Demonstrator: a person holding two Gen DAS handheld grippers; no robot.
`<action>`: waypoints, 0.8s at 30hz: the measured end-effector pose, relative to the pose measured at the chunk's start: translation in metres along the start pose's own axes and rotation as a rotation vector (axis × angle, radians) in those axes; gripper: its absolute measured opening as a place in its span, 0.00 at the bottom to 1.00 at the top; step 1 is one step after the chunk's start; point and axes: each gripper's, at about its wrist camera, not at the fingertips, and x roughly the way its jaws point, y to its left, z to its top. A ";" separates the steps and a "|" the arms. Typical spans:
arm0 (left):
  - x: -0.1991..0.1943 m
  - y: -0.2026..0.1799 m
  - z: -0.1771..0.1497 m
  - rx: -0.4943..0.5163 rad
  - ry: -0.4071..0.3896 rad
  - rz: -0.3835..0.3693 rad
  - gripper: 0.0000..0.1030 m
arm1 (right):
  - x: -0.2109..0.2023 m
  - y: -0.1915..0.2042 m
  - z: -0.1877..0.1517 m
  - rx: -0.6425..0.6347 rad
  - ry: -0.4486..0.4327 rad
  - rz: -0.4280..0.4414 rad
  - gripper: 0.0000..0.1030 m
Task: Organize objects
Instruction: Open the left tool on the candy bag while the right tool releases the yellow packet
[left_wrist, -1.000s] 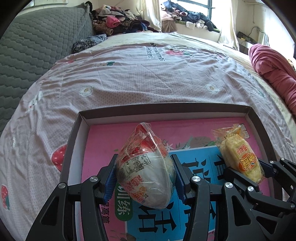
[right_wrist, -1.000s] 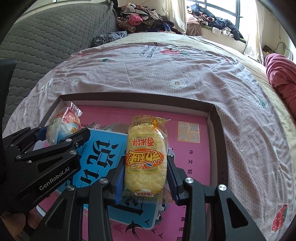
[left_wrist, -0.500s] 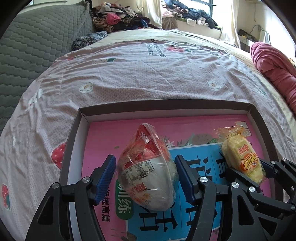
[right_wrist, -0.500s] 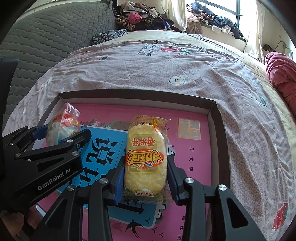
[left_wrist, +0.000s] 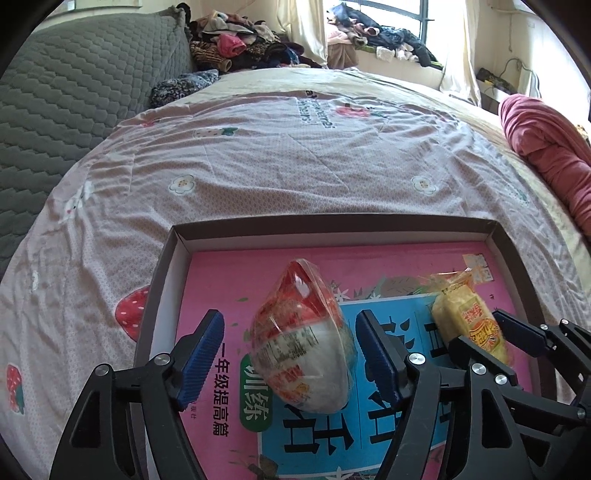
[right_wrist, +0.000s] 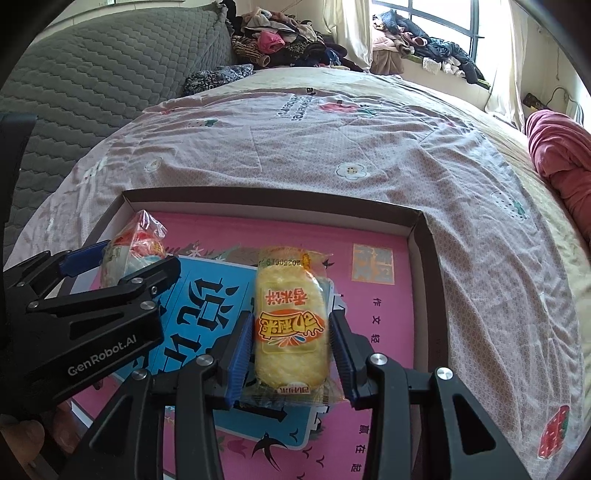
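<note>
While both snacks lie in box (left_wrist: 162, 280): left gripper (left_wrist: 291, 354) released around wrapped bowl (left_wrist: 303, 350); right gripper (right_wrist: 291, 354) spread beside yellow rice-cake packet (right_wrist: 290, 328); only withdrawal seemingly left.

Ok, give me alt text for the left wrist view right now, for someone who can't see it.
The left gripper is open, its blue pads clear of a wrapped red-and-white snack inside a shallow brown box lined by a pink book. To the right, the right gripper frames a yellow snack packet, on a floral bedsheet.
</note>
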 end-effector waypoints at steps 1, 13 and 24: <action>-0.001 0.000 0.000 -0.001 -0.002 0.000 0.73 | -0.001 0.000 0.000 -0.002 -0.001 0.000 0.45; -0.014 0.010 -0.003 -0.043 -0.007 0.021 0.76 | -0.014 -0.002 0.001 0.000 -0.034 -0.009 0.63; -0.022 0.003 -0.005 -0.024 -0.016 0.025 0.80 | -0.024 -0.010 0.002 0.006 -0.056 -0.048 0.73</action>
